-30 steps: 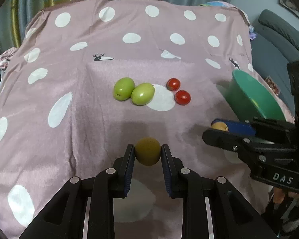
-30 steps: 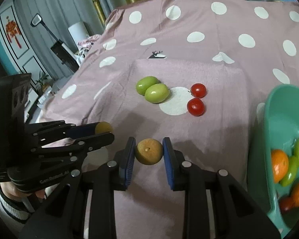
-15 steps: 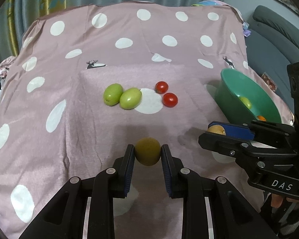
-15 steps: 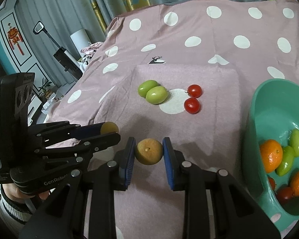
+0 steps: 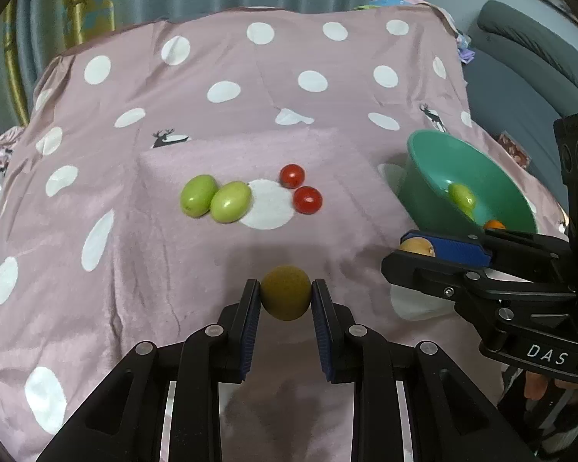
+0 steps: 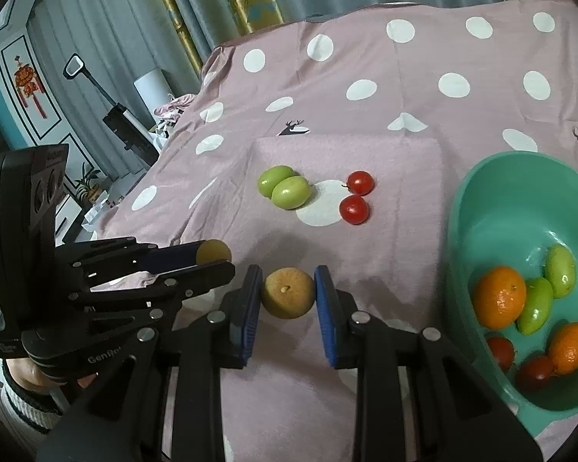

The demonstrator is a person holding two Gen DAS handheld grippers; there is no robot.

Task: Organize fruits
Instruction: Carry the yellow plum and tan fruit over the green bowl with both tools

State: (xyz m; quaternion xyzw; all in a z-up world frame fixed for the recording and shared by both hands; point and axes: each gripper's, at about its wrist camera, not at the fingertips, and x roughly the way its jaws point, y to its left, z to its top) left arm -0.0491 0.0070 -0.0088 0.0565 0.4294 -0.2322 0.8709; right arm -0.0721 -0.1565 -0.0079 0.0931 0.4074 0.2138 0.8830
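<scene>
While each claw (image 5: 285, 298) (image 6: 287, 292) grips a round fruit (image 5: 286, 297) — below, pink polka-dot cloth (image 5: 231, 123), curtains (image 6: 115, 11) behind.

Two green fruits (image 5: 214, 200) touching, two red tomatoes (image 5: 299, 189) beside them on the cloth, more fruit in the green bowl (image 6: 478, 208).

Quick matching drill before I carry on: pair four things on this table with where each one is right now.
Things:
1. green fruits
2. cherry tomatoes
3. oranges
4. brown round fruit

Places:
A. inside the teal bowl
B. clamped in the right gripper
C. on the cloth, left of the white dot between the pairs
D. on the cloth, right of that dot

Pairs: 1-C, 2-D, 3-A, 4-B
</scene>
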